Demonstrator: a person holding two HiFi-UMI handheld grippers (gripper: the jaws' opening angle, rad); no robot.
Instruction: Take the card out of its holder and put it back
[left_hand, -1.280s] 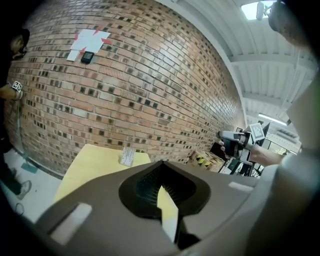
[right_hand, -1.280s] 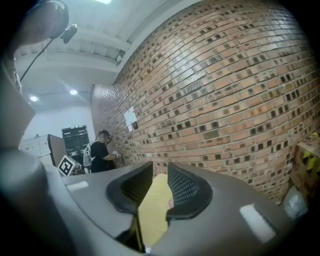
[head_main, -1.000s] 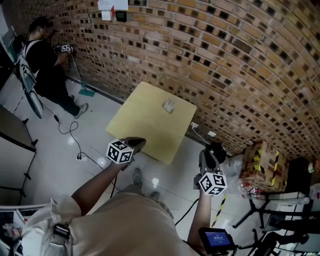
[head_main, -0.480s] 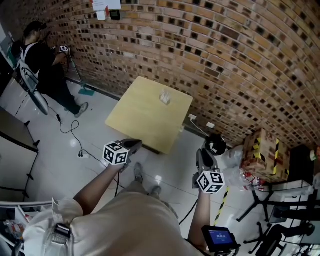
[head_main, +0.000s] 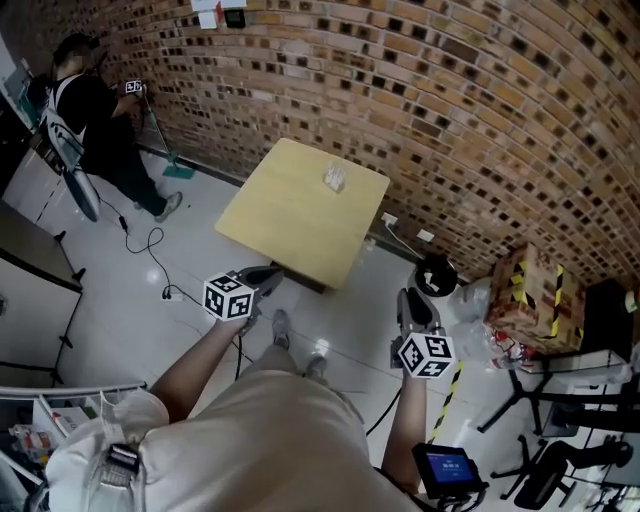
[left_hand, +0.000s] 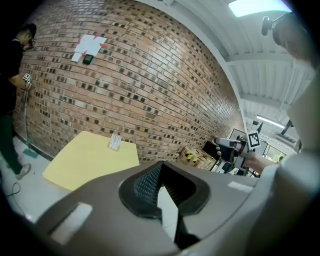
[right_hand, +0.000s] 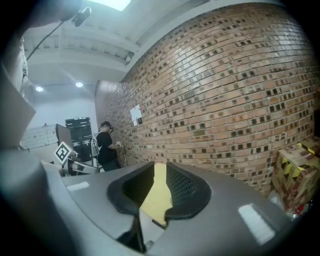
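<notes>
A small clear card holder with a white card (head_main: 335, 178) stands near the far edge of the yellow square table (head_main: 290, 225). The left gripper view shows the holder (left_hand: 115, 141) upright on the table (left_hand: 85, 162). My left gripper (head_main: 265, 273) hovers over the floor just short of the table's near left corner. Its jaws (left_hand: 159, 181) stand open with nothing between them. My right gripper (head_main: 412, 298) is over the floor to the right of the table, also open and empty (right_hand: 159, 186). Through its gap I see the yellow table top.
A brick wall runs behind the table. A person in black (head_main: 95, 120) works at the wall to the far left. Cables (head_main: 150, 265) lie on the white floor. A taped cardboard box (head_main: 530, 290), a black round object (head_main: 435, 275) and stands (head_main: 520, 420) crowd the right.
The table has slid up and away in the head view. My left gripper no longer overlaps the table's near edge. Both grippers now hang over the floor, still open.
</notes>
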